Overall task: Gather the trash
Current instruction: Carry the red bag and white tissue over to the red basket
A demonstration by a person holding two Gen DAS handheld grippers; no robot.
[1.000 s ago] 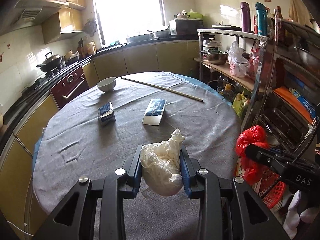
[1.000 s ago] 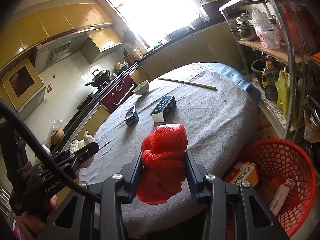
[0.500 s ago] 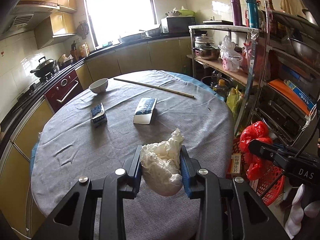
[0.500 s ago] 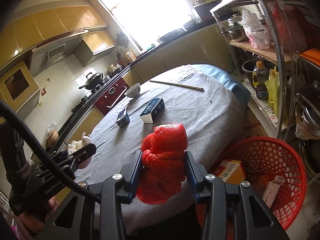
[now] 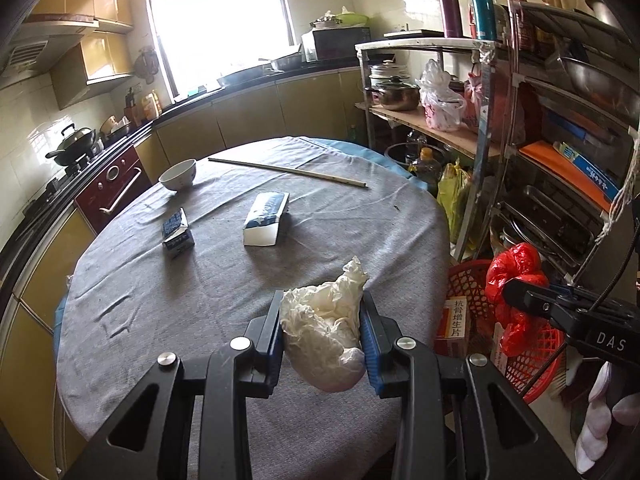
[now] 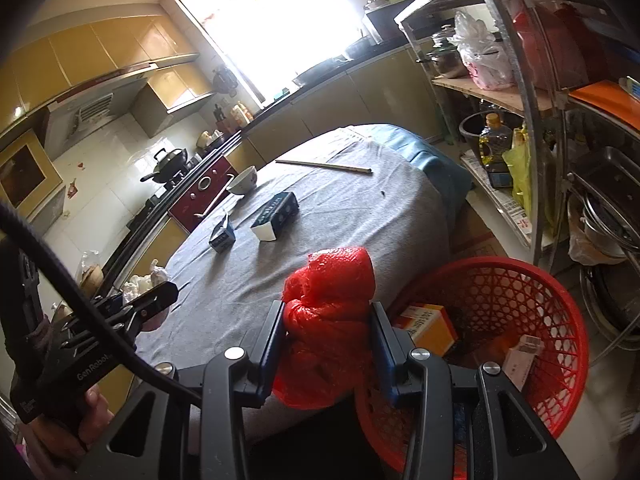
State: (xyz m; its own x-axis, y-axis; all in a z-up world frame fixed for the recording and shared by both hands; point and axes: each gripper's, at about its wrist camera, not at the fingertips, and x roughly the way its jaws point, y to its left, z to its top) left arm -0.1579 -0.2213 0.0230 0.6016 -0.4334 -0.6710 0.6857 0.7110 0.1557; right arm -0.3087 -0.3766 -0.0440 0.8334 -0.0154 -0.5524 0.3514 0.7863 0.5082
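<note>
Beside the table (image 5: pixel 360 216), right gripper (image 6: pixel 327 338) pinched a red bag (image 6: pixel 328 320) near the basket (image 6: pixel 560 344); left gripper (image 5: pixel 322 332) pinched a white wad (image 5: pixel 324 332). Best released only once squarely over the rim.

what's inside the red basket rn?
In the red basket: an orange-and-white carton and a small white box against the mesh. The red bag in the right gripper covers the near-left part, so what lies there is hidden.
</note>
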